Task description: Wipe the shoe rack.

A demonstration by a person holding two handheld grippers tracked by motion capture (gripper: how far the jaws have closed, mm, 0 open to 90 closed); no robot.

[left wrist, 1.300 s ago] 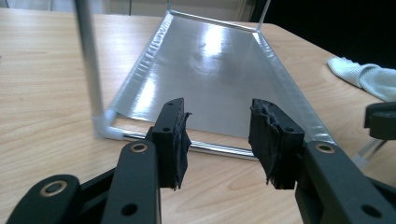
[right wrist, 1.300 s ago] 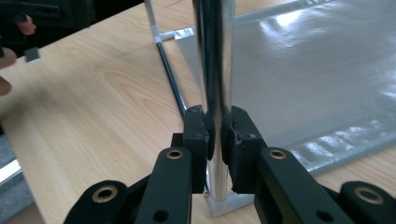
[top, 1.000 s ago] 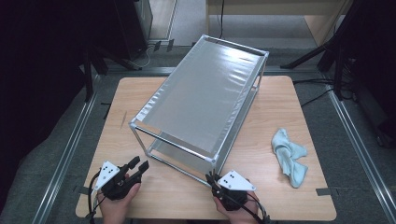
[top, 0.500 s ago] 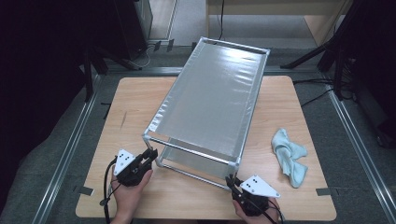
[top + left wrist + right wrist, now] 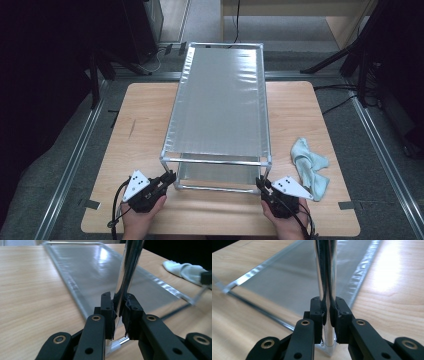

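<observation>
Both claws, left (image 5: 120, 312) and right (image 5: 329, 312), apparently clamp the rack's (image 5: 220, 100) 2 front legs.

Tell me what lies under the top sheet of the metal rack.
Under the rack's silvery top sheet, a lower shelf shows at the near open end, just above the wooden table. The sheet covers the rest, so anything farther back under it cannot be seen.

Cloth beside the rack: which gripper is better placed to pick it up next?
Right. The right gripper sits at the rack's near right post, next to the cloth. The left gripper is clamped on the far-side post.
</observation>
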